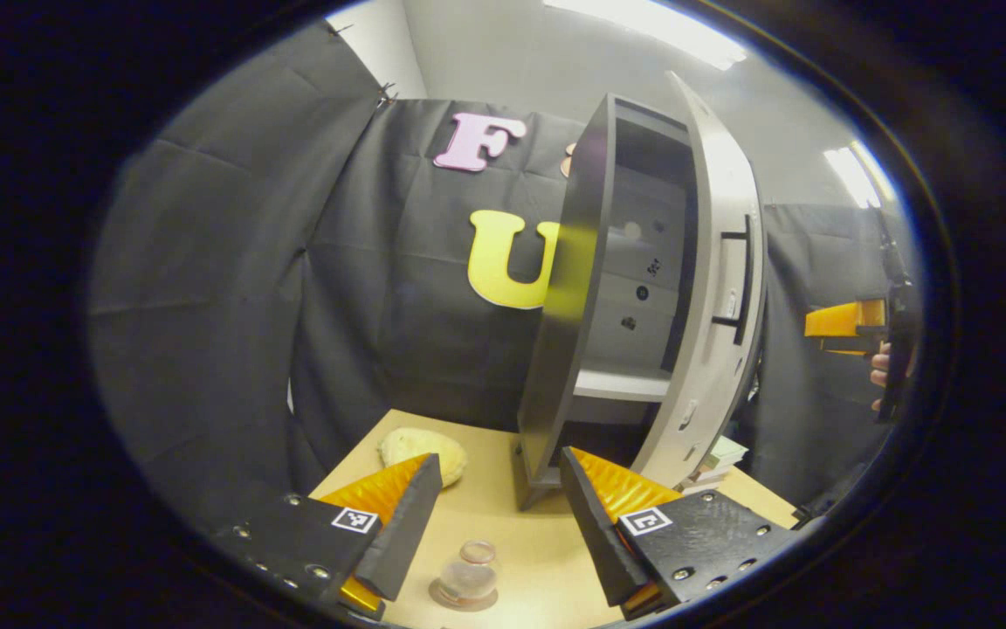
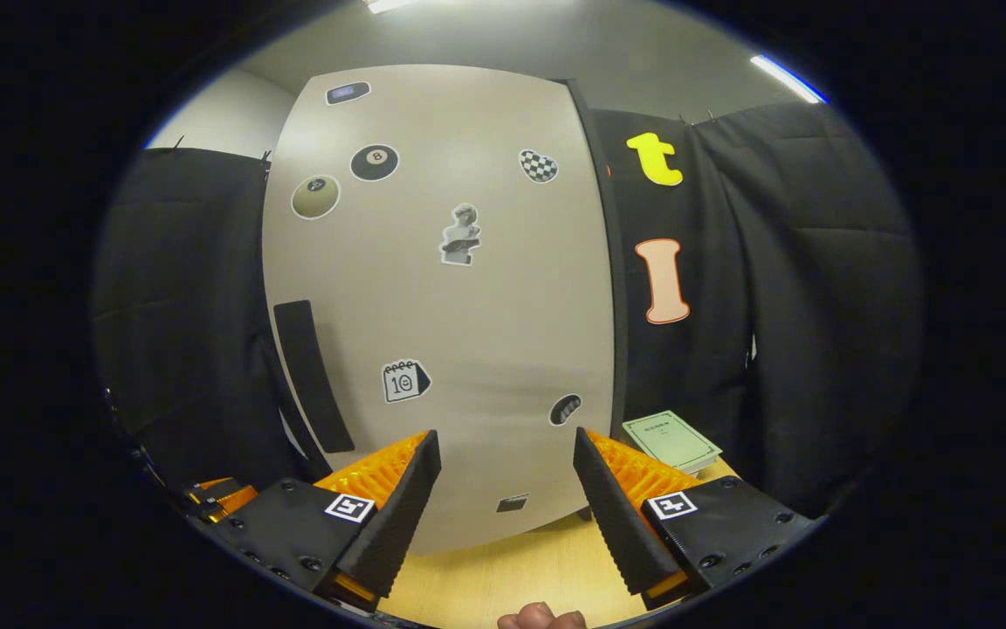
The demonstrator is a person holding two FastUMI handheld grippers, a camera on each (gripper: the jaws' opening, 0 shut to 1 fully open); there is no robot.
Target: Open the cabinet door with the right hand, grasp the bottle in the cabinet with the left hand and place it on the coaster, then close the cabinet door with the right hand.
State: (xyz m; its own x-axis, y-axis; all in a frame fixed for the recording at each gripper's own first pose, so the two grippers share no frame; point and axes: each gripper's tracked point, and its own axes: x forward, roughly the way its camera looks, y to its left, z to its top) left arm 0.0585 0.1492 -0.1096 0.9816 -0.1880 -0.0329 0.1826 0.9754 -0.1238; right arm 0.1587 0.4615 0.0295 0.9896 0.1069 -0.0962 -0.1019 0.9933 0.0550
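Left gripper view shows the bottle (image 1: 469,572) already on the coaster (image 1: 465,599), near me on the table (image 1: 529,542). The cabinet door (image 1: 713,288) is partly open; closing remains. Both my grippers, left (image 1: 499,515) and right (image 2: 505,502), are wide open and empty.

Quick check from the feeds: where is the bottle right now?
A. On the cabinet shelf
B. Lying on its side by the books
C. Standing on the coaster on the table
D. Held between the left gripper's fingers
C: in the left gripper view the bottle stands upright on the coaster on the table, below the open left gripper.
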